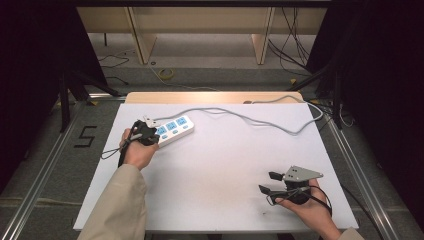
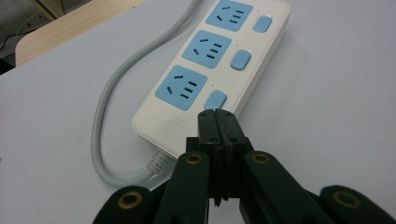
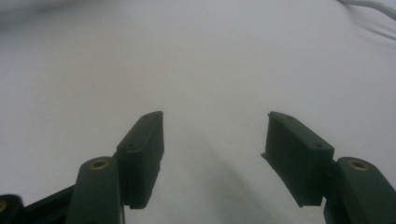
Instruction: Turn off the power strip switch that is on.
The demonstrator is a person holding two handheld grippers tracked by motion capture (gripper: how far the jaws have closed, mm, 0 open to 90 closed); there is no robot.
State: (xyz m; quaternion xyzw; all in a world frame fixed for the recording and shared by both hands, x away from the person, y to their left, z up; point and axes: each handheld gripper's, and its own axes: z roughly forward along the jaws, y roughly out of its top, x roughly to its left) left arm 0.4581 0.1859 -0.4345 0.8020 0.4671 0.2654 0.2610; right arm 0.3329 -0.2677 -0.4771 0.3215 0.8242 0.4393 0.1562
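Lying at the far left of the white table (image 1: 225, 170), the white power strip with three blue sockets (image 2: 196, 88) has the left gripper (image 2: 217, 114), jaws pressed together, at its nearest blue switch (image 2: 215, 99). The right gripper (image 1: 270, 182) rests well apart, jaws spread, holding nothing.

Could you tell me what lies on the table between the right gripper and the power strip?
Nothing: in the high view, bare white tabletop separates the right gripper from the power strip; its grey cable runs farther back.

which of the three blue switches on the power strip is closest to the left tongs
The switch at the cord end of the power strip, beside the last socket. The shut left tongs sit right at it; the other two switches lie farther along the strip.
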